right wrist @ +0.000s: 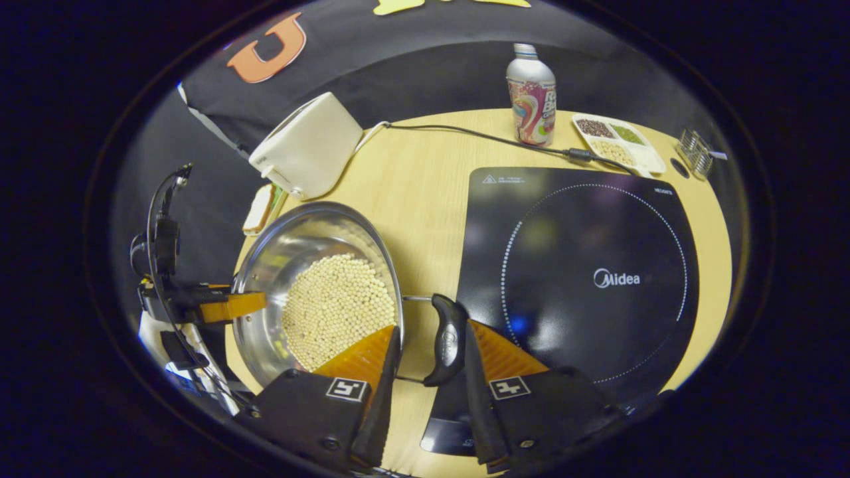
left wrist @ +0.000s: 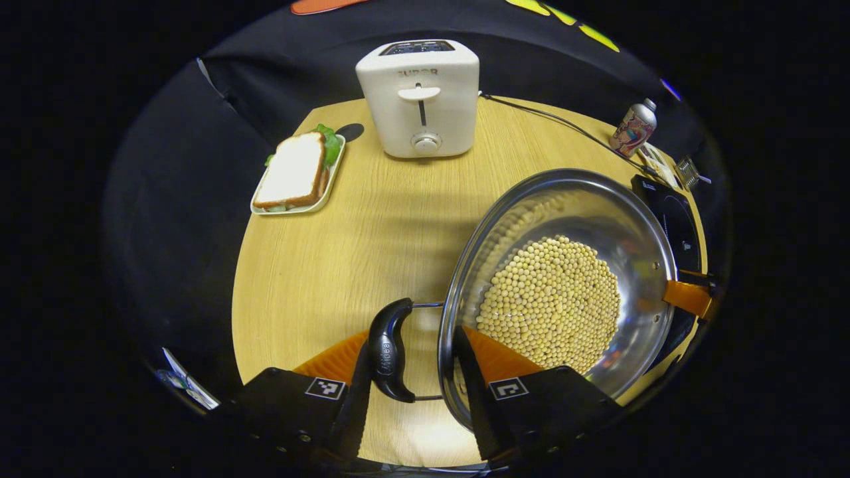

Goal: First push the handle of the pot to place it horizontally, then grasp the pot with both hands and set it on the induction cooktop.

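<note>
L gripper (left wrist: 412, 342) sits nearest, jaws parted and straddling the pot's black L handle (left wrist: 388, 348). Outer finger rests on the grip, inner finger is up by the rim w/ a gap left, so no real clamp yet. The handle lies level, so I judge the push step done & this is the set-up for the 2-handed lift.

Going L to R across the table (left wrist: 372, 239): sandwich plate (left wrist: 299, 174) by the far L edge, toaster (left wrist: 420, 99) at the far edge, both well apart from the pot. Bare wood lies between, but I don't need to go that way.

Pot (left wrist: 564, 279) sits mid-table, loaded w/ soybeans (left wrist: 551, 305), just beside the induction cooktop (right wrist: 584, 279). Can't tell if it's fully down or starting to lift. It needs to stay level or the beans slide.

R gripper (right wrist: 431, 328) mirrors the L: jaws apart around the R handle (right wrist: 448, 338), outer finger touching it, that handle hanging over the cooktop's near L corner.

Cooktop surface is bare, so there's room to land. Its cable, the bottle (right wrist: 531, 93) & a snack tray (right wrist: 617, 143) sit along the far R edge, clear of the ring. Near table edge is close to both grippers, so I'd lift & travel R, not toward me.
</note>
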The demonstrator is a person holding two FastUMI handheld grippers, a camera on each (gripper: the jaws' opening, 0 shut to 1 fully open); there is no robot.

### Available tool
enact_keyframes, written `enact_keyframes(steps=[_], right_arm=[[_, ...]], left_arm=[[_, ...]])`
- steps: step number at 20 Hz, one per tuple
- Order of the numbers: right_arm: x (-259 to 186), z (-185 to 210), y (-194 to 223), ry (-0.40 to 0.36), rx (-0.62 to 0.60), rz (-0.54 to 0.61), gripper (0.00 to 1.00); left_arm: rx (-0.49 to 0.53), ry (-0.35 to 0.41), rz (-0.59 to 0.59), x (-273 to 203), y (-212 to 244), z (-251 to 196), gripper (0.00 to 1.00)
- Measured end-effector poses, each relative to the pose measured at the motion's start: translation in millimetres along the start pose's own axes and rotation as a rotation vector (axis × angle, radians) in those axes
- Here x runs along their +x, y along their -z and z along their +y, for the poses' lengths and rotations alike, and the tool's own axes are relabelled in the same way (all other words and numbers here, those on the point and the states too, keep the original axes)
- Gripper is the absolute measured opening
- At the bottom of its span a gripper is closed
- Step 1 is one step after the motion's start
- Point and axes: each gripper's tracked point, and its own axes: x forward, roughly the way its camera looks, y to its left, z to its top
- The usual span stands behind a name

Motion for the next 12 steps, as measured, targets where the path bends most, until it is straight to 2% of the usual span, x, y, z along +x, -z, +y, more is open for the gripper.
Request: enact_keyframes(steps=[1,2,3,4,5,7,9,10,12], right_arm=[[-9,1,-2,-0.008,-0.014,-0.022,0.50],[-16,2,-6,-0.010,-0.034,-0.050,0.53],[-26,3,-10,-0.010,-0.057,-0.073,0.50],[-35,3,-13,-0.009,-0.073,-0.091,0.51],[-44,3,-15,-0.008,-0.083,-0.103,0.51],[-60,-2,-18,-0.005,-0.072,-0.124,0.53],[-77,-13,-23,0.000,-0.059,-0.147,0.50],[-86,-18,-25,0.005,-0.051,-0.160,0.53],[-105,-31,-26,0.025,-0.047,-0.187,0.50]], left_arm=[[0.003,-0.002,-0.019,-8,0,2,0.60],[-0.004,0.002,-0.034,-13,-2,2,0.60],[-0.020,0.008,-0.040,-21,-4,2,0.60],[-0.037,0.016,-0.044,-26,-4,2,0.52],[-0.035,0.023,-0.054,-31,-7,0,0.60],[-0.008,0.023,-0.083,-39,-13,-4,0.61],[0.007,0.027,-0.107,-47,-14,-8,0.60],[0.013,0.034,-0.117,-48,-15,-10,0.60],[0.029,0.053,-0.132,-48,-16,-13,0.60]])
